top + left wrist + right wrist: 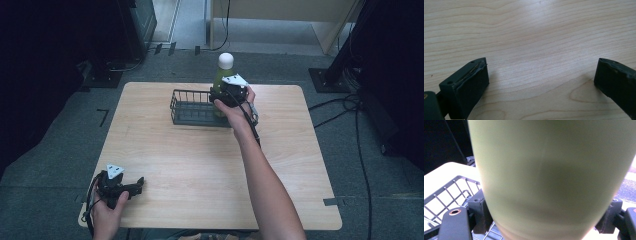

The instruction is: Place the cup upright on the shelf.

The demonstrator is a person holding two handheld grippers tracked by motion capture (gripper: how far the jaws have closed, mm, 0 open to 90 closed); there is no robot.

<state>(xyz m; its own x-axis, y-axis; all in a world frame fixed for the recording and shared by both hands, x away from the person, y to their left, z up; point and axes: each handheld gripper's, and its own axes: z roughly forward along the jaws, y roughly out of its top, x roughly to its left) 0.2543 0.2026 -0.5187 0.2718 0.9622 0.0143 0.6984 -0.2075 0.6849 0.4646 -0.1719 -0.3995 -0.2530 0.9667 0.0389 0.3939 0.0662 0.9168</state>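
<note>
My right claw gripped the green bottle over the wire basket's three o'clock rim, where I judged it might catch and tip, left claw idling wide.

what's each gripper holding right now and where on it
The right gripper is clamped on the green bottle around its body, over the wire basket. The left gripper holds nothing; its jaws stand open over the table.

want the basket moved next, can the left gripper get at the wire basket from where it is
Probably yes: the left gripper is open and holds nothing, with bare table between it and the wire basket. The right gripper holds the green bottle at the basket's right end.
</note>
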